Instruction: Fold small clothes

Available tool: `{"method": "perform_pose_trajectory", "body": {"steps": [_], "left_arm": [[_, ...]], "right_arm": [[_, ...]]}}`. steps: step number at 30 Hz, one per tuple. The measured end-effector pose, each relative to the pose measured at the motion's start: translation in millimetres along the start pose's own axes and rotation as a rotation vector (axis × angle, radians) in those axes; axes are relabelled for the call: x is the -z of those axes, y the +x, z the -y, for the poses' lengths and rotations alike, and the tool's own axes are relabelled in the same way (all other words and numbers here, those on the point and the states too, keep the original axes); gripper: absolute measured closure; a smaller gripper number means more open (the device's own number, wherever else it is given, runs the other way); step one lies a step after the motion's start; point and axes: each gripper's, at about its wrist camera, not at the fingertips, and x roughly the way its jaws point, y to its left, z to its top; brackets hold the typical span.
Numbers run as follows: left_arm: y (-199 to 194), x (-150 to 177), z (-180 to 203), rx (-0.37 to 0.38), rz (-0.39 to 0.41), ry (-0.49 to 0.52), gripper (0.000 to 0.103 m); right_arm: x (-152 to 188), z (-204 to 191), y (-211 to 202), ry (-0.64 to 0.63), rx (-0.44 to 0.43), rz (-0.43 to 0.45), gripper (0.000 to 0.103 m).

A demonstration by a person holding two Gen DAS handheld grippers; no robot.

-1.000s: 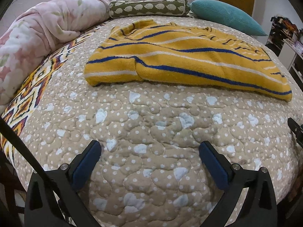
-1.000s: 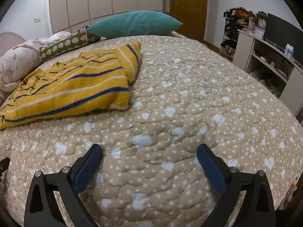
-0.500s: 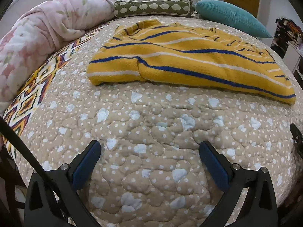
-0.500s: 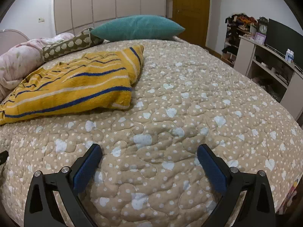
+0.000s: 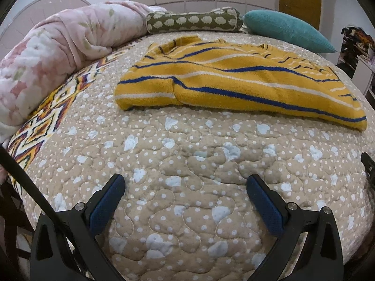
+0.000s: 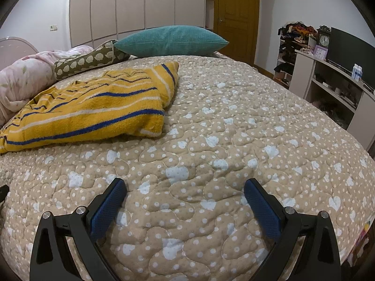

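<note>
- A yellow striped garment (image 5: 234,79) is seen lying on the quilted bedspread (image 5: 187,164), toward 12 o'clock in the left wrist view and toward 10 o'clock in the right wrist view (image 6: 89,107).
- The garment is doubled over on itself: a thick rounded edge is shown along its near side, and one layer is lapped over another at the near left end. At least one fold is therefore judged done.
- A long, wide shape is still presented, with rumpled fabric at the far edge, so further folding into a compact bundle is judged to be left; whether a sleeve is tucked inside cannot be told.
- The left gripper (image 5: 185,187) is held with its blue pads spread wide, nothing between them, over bare quilt at 6 o'clock, well apart from the garment.
- The right gripper (image 6: 185,187) is likewise spread wide and empty, over bare quilt, with the garment's corner well off toward 10 o'clock.
- Beyond the garment, an olive patterned bolster (image 5: 194,21) and a teal pillow (image 5: 288,30) are set at 12 to 1 o'clock, and a pink rolled blanket (image 5: 58,53) at 10 o'clock.
- No other clothes are visible on the bed.
</note>
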Motion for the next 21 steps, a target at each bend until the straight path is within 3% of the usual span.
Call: {"method": "perform_pose_trajectory", "body": {"steps": [7, 12, 15, 18, 21], "left_arm": [[-5, 1, -1, 0.022, 0.007, 0.019, 0.000], [-26, 0, -7, 0.086, 0.012, 0.006, 0.024], [-39, -2, -9, 0.103, 0.020, 0.004, 0.025], [-48, -5, -10, 0.091, 0.030, 0.008, 0.025], [-54, -6, -11, 0.099, 0.025, -0.003, 0.025]], "right_arm": [[-10, 2, 2, 0.010, -0.035, -0.079, 0.001], [-19, 3, 6, -0.036, -0.069, -0.172, 0.000], [-30, 8, 3, -0.002, -0.110, -0.213, 0.002], [-41, 8, -10, 0.038, -0.166, -0.184, 0.006], [-49, -3, -25, 0.033, -0.203, -0.137, 0.025]]}}
